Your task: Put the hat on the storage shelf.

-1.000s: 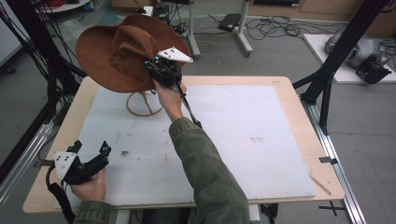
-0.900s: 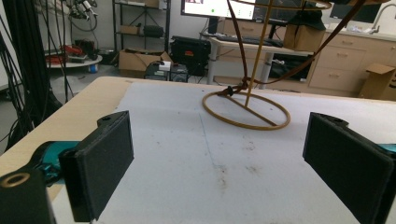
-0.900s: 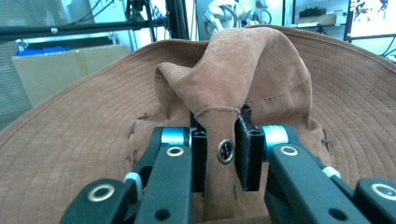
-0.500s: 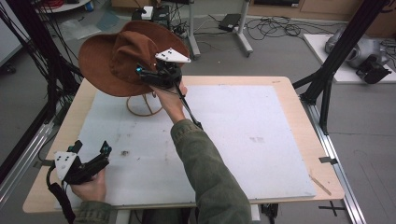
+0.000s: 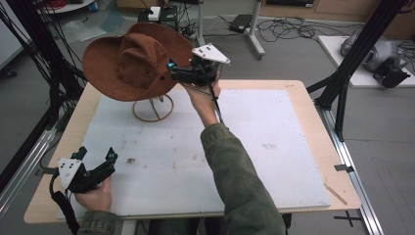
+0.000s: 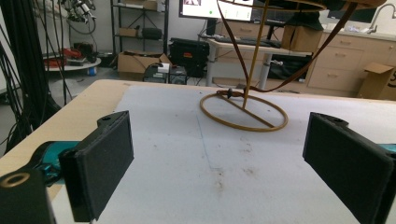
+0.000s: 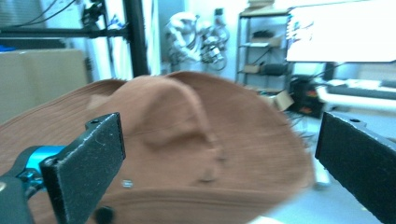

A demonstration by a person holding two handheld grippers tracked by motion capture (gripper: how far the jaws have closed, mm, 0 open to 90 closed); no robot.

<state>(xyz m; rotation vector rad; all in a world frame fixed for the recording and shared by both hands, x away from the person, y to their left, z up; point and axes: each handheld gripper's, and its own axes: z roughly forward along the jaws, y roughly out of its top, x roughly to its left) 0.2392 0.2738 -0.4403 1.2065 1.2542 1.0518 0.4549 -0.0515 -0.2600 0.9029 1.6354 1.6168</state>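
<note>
A brown wide-brimmed hat (image 5: 132, 61) sits tilted on top of a thin wire stand (image 5: 152, 108) at the back left of the table. My right gripper (image 5: 172, 72) is held up at the hat's right brim, open, its jaws wide apart. In the right gripper view the blurred hat (image 7: 177, 140) lies ahead of the right gripper (image 7: 219, 154), with nothing gripped. My left gripper (image 5: 96, 152) rests open near the front left corner. It faces the stand's ring base (image 6: 243, 114) across the mat, and the left gripper (image 6: 224, 158) holds nothing.
A white mat (image 5: 274, 122) covers most of the wooden table (image 5: 313, 93). Black frame posts (image 5: 352, 63) stand at the right, dark cables hang at the left edge, and boxes and gear sit on the floor behind.
My right gripper has opened and drawn back to the right off the hat's brim. The hat has shifted a little and now rests on the stand. The left gripper has not moved.
</note>
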